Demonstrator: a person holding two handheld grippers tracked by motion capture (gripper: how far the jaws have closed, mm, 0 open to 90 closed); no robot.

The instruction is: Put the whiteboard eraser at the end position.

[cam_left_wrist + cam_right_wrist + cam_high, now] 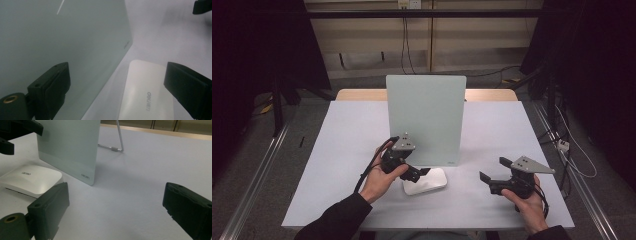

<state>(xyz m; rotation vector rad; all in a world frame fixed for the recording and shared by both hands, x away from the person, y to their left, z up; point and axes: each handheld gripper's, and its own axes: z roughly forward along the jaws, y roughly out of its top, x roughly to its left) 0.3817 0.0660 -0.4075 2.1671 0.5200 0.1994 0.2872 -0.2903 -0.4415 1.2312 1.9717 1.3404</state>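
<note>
A pale green board (426, 117) stands upright in the middle of the white table (347, 150), leaning on a wire stand (120, 137). In front of its lower edge lies a white rounded block (428, 182) with a grey logo. My left gripper (421, 173) hovers just over that block, open, touching nothing. In the left gripper view the board (62, 37) is at the left, and the block (142, 87) lies below the open left gripper (117, 72). My right gripper (494, 169) is held open at the right, empty, and looks toward the board (67, 147) and the block (32, 178).
Bare table surface lies to the board's left and right and behind it. A wooden edge (492, 94) runs along the table's far side. Cables and dark stands crowd the floor around the table. The left gripper (17, 130) appears at the top left of the right gripper view.
</note>
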